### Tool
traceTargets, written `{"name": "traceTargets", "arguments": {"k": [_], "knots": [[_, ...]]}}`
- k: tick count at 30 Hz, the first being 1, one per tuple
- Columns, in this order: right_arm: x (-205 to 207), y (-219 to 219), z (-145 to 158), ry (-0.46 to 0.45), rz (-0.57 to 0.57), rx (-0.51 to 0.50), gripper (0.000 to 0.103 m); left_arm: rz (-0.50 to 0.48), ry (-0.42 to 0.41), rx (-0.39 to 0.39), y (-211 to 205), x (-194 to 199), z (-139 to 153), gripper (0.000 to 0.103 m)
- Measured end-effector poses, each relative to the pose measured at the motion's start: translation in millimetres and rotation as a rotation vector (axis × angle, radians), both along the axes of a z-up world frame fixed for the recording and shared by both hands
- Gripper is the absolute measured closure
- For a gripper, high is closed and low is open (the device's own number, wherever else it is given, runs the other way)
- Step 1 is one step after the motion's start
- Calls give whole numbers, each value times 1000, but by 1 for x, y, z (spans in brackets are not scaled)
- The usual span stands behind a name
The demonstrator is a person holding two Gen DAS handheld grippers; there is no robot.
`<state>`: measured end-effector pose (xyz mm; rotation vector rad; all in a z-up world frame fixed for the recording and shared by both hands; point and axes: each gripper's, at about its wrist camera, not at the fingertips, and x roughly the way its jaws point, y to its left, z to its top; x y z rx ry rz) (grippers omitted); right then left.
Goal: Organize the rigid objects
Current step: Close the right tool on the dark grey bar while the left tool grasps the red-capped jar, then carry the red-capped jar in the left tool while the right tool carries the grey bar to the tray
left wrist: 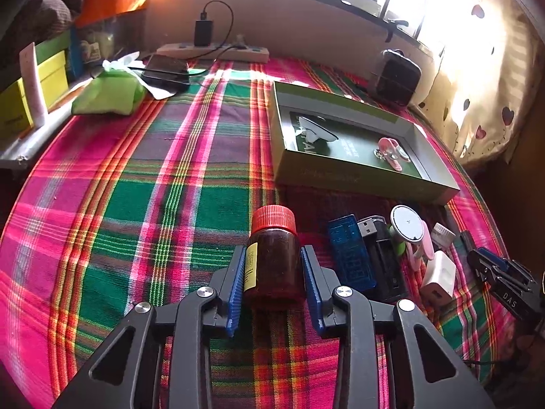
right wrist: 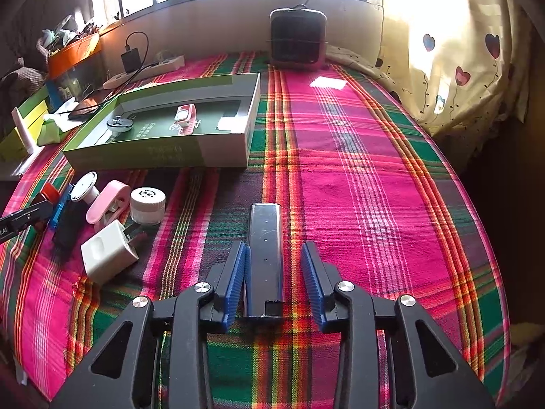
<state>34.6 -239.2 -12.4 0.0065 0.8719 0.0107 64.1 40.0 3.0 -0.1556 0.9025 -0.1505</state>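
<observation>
A brown bottle point(left wrist: 272, 269) with a red cap stands on the plaid cloth, and my left gripper point(left wrist: 273, 252) is shut on it, a blue pad against each side. A dark flat rectangular device point(right wrist: 265, 238) lies lengthwise between the pads of my right gripper point(right wrist: 273, 248). The left pad touches it; a gap shows at the right pad. Between the two grippers lies a heap: a blue USB stick point(left wrist: 351, 255), a white adapter point(right wrist: 109, 252), a white jar point(right wrist: 148, 206), a pink dispenser point(right wrist: 109, 202). A shallow green box point(left wrist: 340, 173) beyond holds a white round item and a pink one.
A black fan point(right wrist: 298, 37) stands at the far wall under the window. A power strip point(left wrist: 214, 51), a phone point(left wrist: 167, 71) and a green pouch point(left wrist: 109, 95) lie at the far left. A heart-print curtain point(right wrist: 460, 78) hangs along the right edge.
</observation>
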Motion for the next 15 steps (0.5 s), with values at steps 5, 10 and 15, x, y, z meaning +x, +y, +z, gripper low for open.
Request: {"name": "traceTargets", "arguments": {"k": [5, 10, 15], "knots": [[0, 1, 0, 0, 4, 1, 75, -1, -1, 5, 0, 0, 0, 72], [0, 0, 0, 0, 8, 2, 79, 0, -2, 5, -1, 0, 0, 72], [0, 1, 0, 0, 7, 3, 79, -1, -2, 7, 0, 0, 0, 72]]}}
